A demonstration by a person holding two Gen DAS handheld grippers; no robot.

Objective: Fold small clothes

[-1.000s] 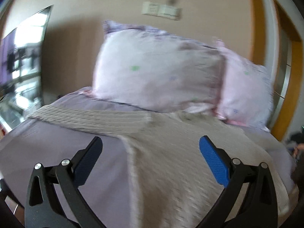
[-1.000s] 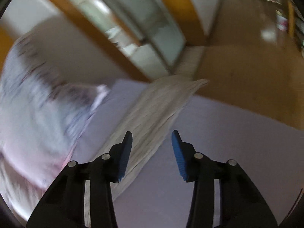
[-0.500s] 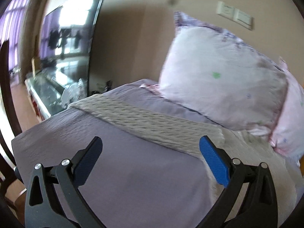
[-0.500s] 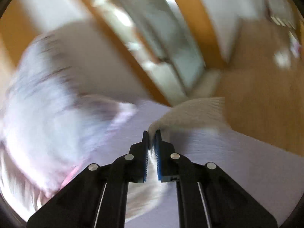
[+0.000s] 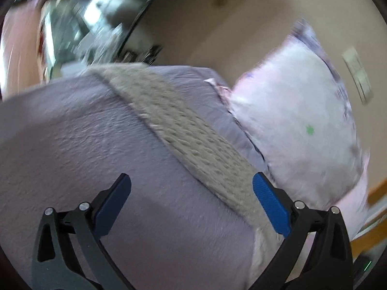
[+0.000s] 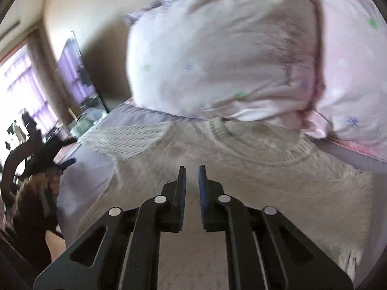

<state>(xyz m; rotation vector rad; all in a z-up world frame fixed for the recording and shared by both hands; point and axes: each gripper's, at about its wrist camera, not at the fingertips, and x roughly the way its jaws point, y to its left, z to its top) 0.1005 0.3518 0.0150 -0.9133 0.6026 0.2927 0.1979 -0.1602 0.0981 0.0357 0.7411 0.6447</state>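
Note:
A cream cable-knit sweater (image 6: 254, 176) lies flat on the lilac bed, collar toward the pillows. One sleeve (image 5: 183, 135) stretches out to the left across the sheet; it also shows in the right wrist view (image 6: 125, 140). My left gripper (image 5: 191, 200) is open and empty, hovering above the sheet beside that sleeve. My right gripper (image 6: 192, 186) has its jaws nearly closed over the sweater's body, with a narrow gap; I cannot see fabric between them.
Two pale pink pillows (image 6: 217, 55) lean on the wall behind the sweater; one also shows in the left wrist view (image 5: 302, 125). The lilac sheet (image 5: 72, 157) covers the bed. A dark TV screen (image 6: 77, 72) stands at the left, a window beyond.
The left gripper has swung left and tilted, from the sweater body toward the left sleeve. The right gripper closed at the right sleeve end, then swung over the sweater's body.

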